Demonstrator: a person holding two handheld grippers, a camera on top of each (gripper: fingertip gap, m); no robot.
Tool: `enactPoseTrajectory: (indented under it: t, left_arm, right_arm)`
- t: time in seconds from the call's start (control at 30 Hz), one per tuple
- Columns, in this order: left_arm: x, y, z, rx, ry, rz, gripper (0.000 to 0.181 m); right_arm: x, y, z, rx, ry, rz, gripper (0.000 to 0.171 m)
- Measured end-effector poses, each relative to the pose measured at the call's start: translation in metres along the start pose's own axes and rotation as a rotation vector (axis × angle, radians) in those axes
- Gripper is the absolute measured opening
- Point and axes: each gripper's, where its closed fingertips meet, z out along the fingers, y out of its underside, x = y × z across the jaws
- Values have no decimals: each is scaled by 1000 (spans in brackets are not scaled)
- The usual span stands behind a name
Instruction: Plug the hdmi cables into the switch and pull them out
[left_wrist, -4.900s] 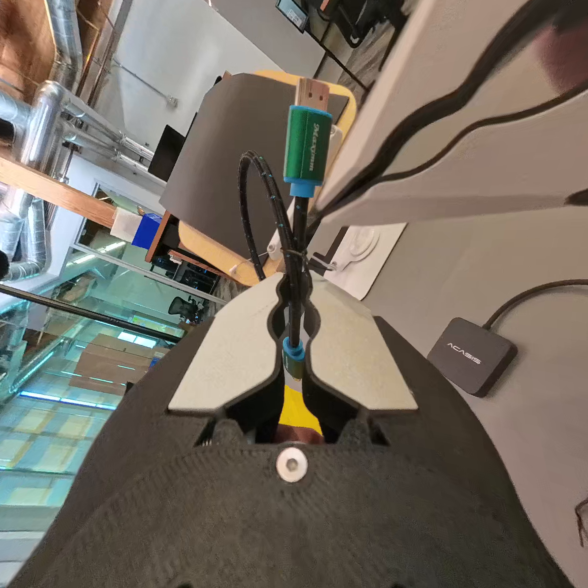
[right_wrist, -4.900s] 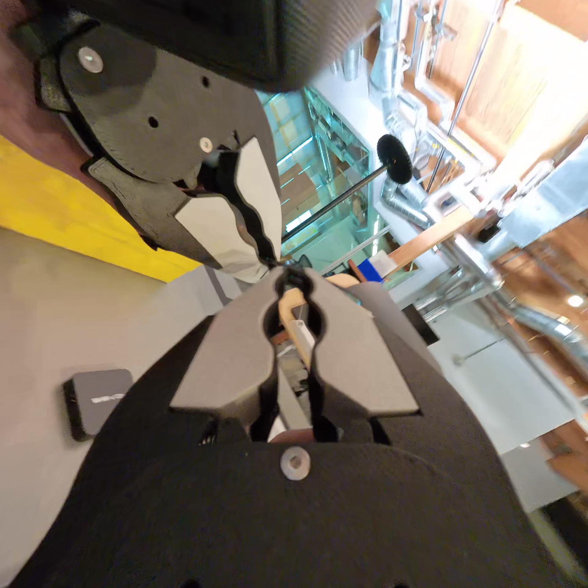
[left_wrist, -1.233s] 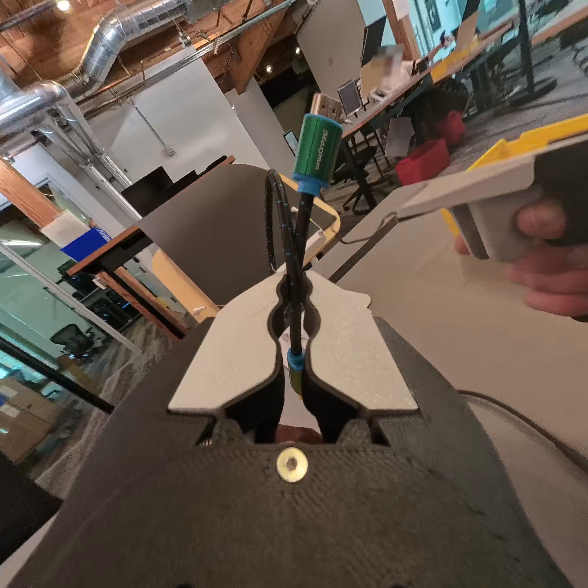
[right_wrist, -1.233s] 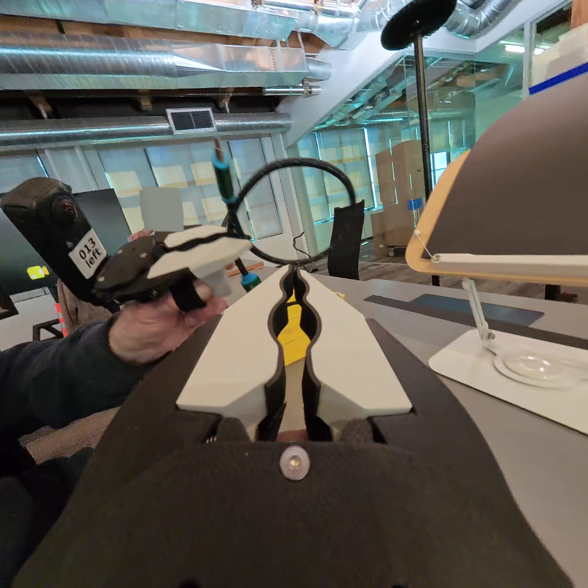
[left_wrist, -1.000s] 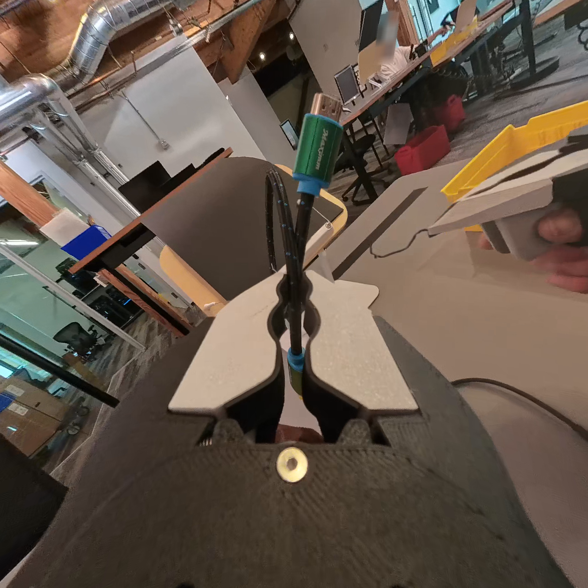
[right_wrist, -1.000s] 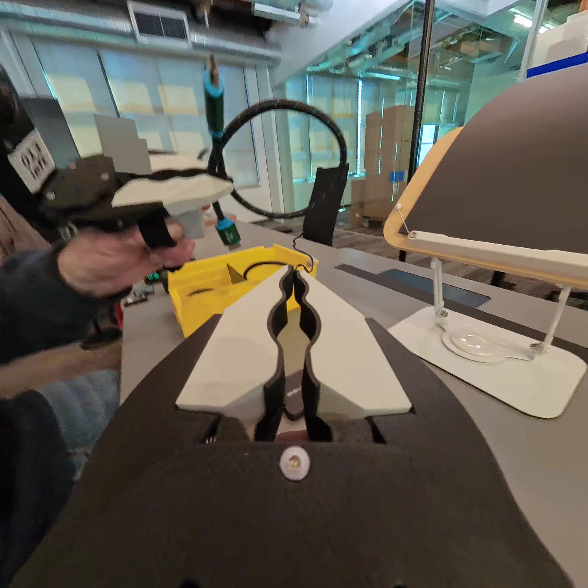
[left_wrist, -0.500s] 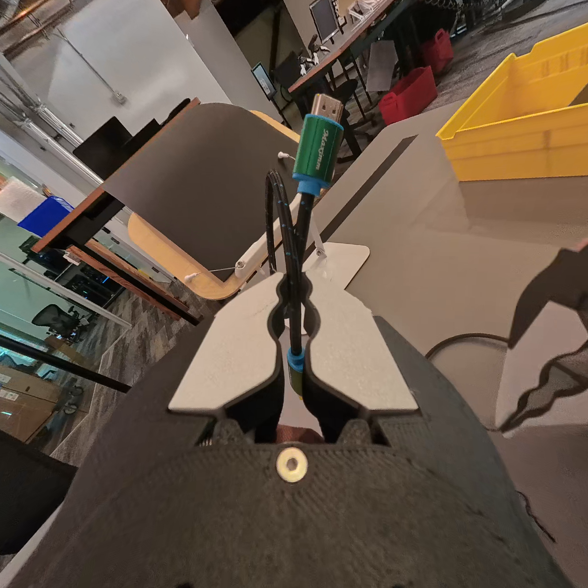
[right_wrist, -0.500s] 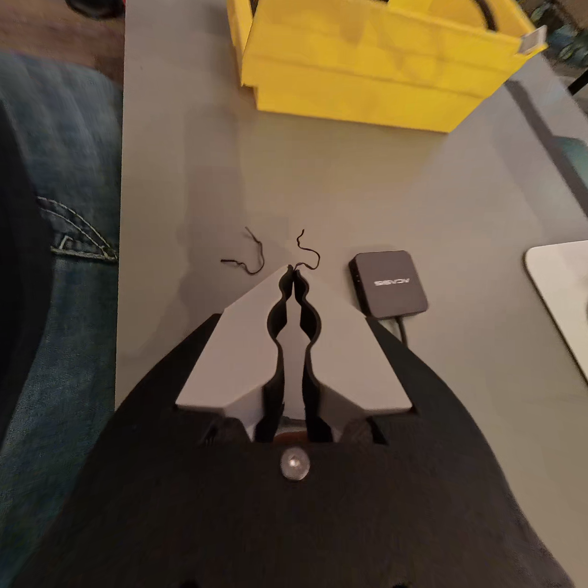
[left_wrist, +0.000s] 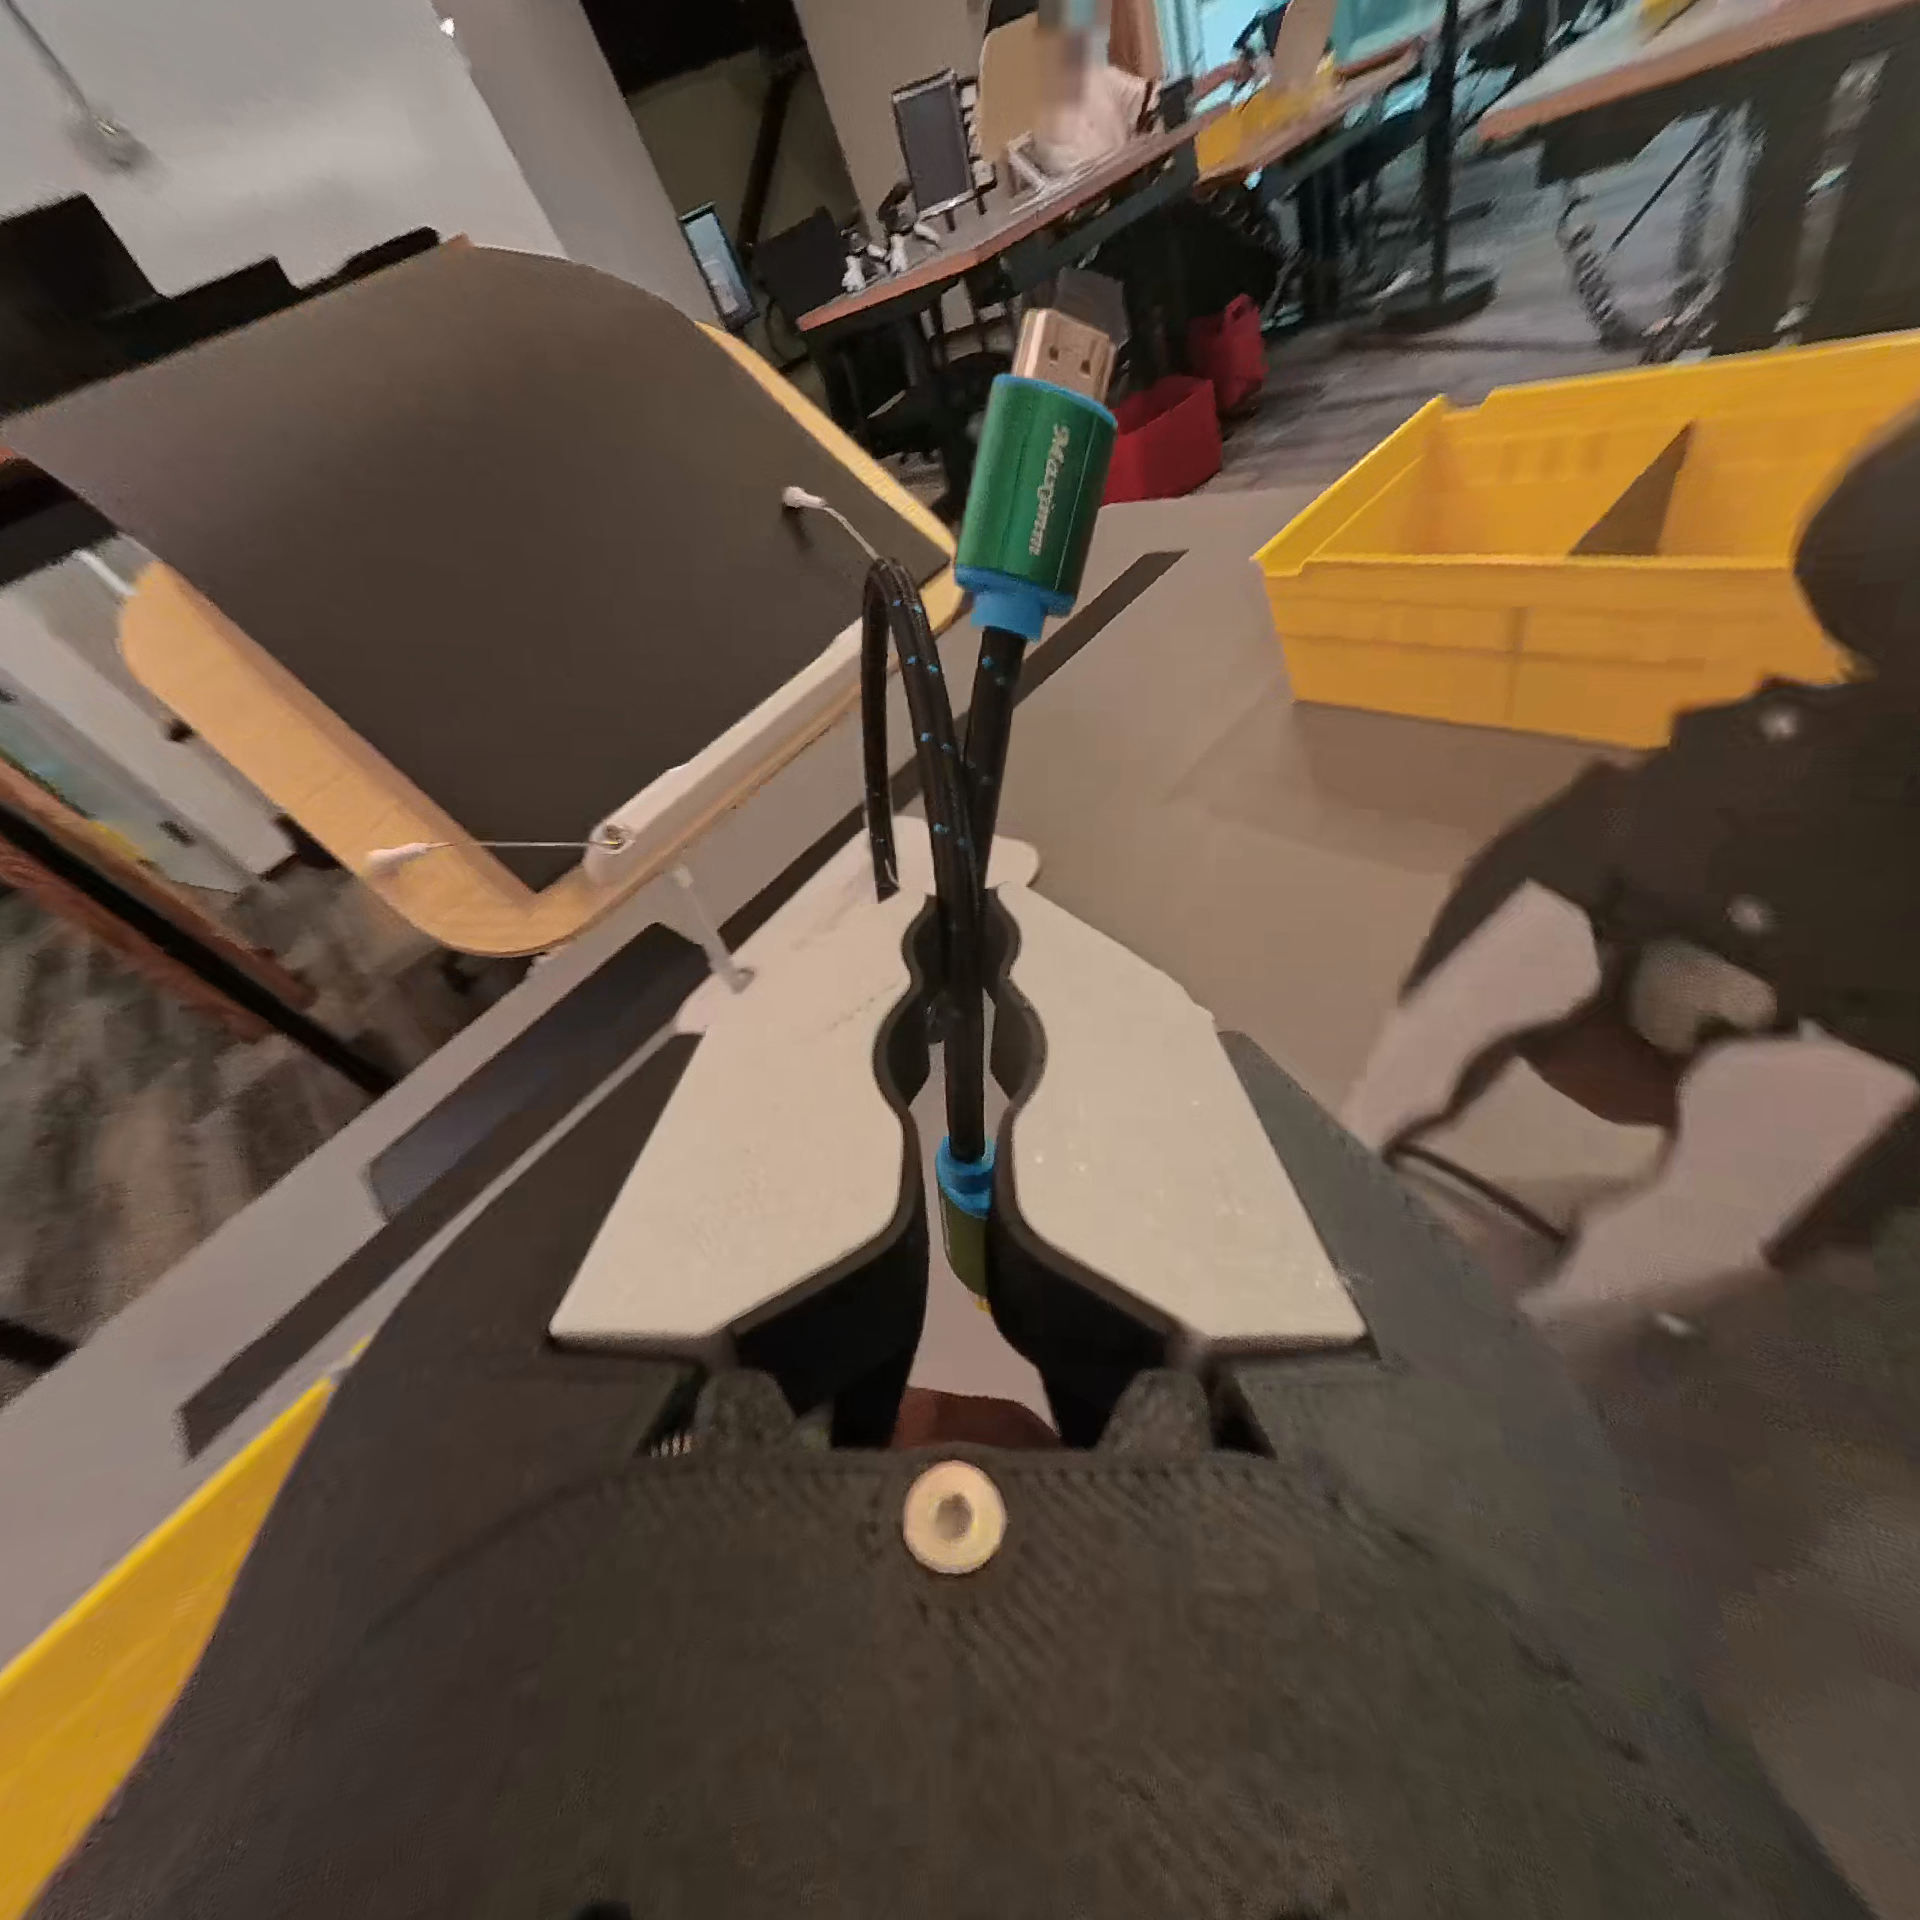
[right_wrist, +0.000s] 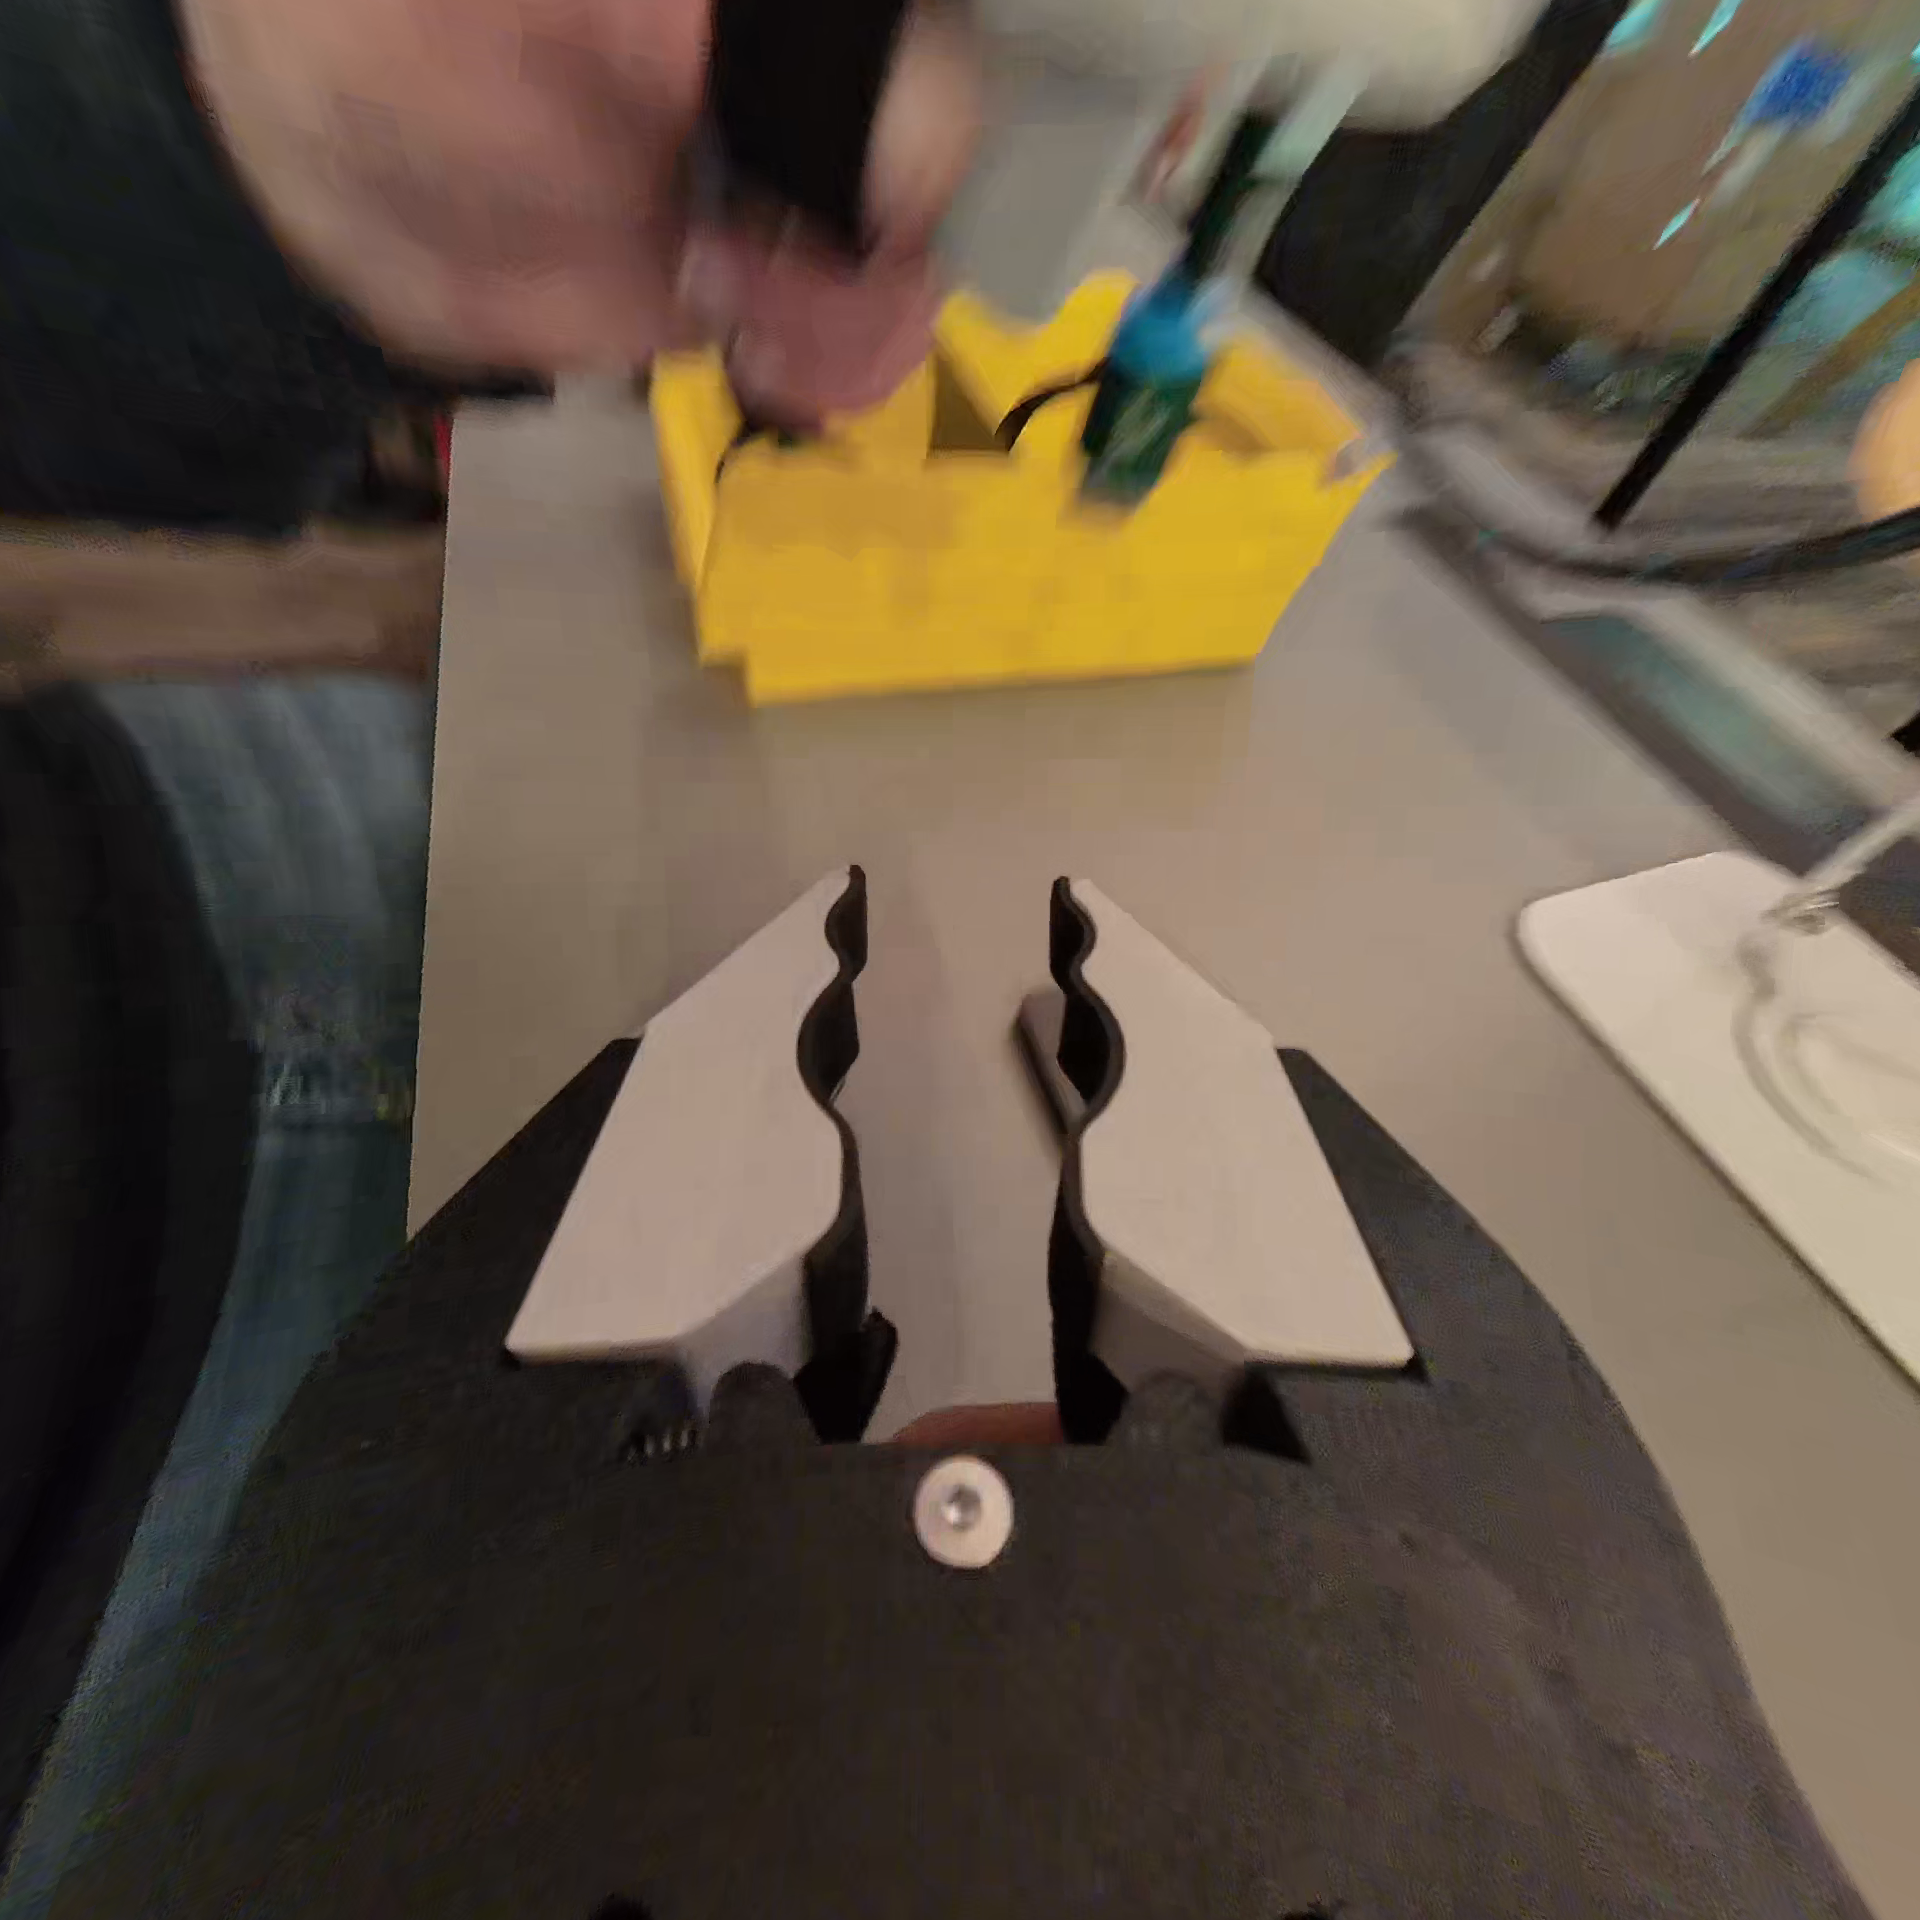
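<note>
Open office behind; grey surface largely bare ahead of the right hand-held gripper. Yellow bin at the far side, white stand base at the right edge. Right fingers, together half a second ago, now stand apart and empty: likely readying for the switch, which is out of sight now. Left hand-held gripper stays clamped on the cable, green plug raised, unplugged.

- The green plug of the HDMI cable bears one pale line of lettering along its barrel.
- Nothing else carries legible writing; the right wrist view is too blurred.
</note>
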Motion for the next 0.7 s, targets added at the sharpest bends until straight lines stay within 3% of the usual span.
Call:
enactPoseTrajectory:
  t: [0.13,0.27,0.4,0.43,0.5,0.7]
  left_arm:
    - [9,-5,-2,58,122,-99,6]
    - [7,-1,-1,57,114,-112,6]
    - [22,7,6,6,98,14,6]
    - [25,8,8,-5,91,32,6]
    - [30,9,9,-11,93,52,6]
    - [28,5,5,9,148,-31,8]
  right_arm:
    - [54,-59,-45,300,158,117,29]
    - [59,-107,-77,530,109,147,28]
    - [56,-125,-71,553,87,178,36]
    - [57,-126,-68,552,97,183,34]
    - [60,-127,-68,562,135,171,10]
    - [49,-122,-73,526,113,57,9]
